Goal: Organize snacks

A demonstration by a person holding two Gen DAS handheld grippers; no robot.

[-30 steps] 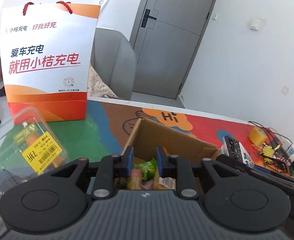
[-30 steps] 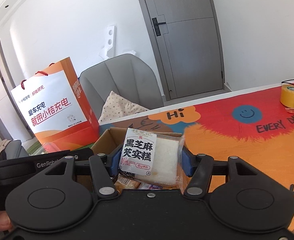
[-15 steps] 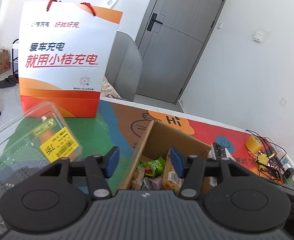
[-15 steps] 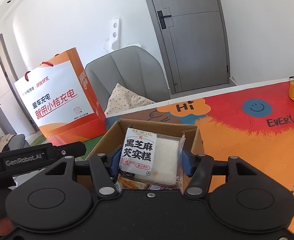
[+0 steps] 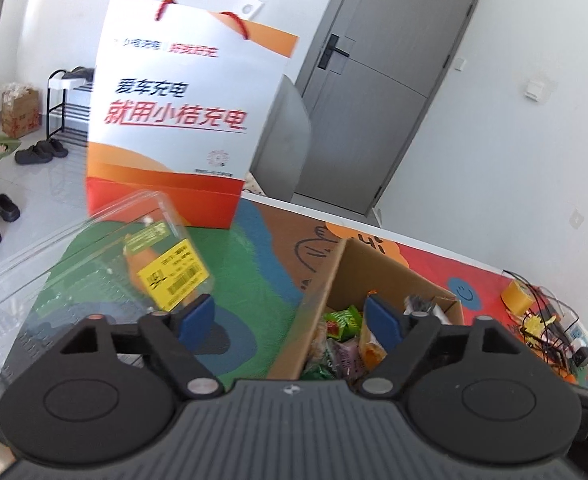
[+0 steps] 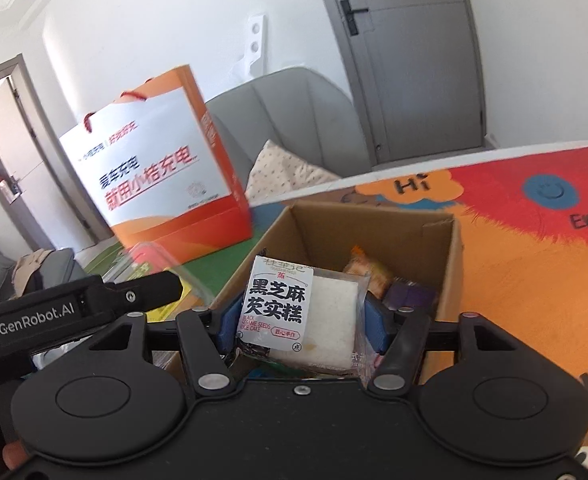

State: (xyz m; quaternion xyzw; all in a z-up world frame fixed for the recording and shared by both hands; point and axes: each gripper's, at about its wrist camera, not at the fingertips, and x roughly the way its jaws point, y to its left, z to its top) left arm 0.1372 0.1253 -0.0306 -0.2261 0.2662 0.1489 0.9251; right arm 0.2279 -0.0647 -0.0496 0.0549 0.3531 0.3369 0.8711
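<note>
With the left gripper [image 5: 289, 316] just spread wide and empty, the right gripper [image 6: 300, 322], loosening around the rice cake packet [image 6: 300, 312], should drop it squarely inside the cardboard box [image 6: 450, 240], clear of its near edge.

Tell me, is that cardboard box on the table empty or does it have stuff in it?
Partly filled. The open cardboard box holds several snack packets, with its bare inner walls showing above them.

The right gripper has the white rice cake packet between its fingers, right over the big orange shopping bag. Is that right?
Not quite. The right gripper does have the rice cake packet between its fingers, but over the cardboard box, not the orange shopping bag, which stands behind the box to its left. The right wrist view shows this.
</note>
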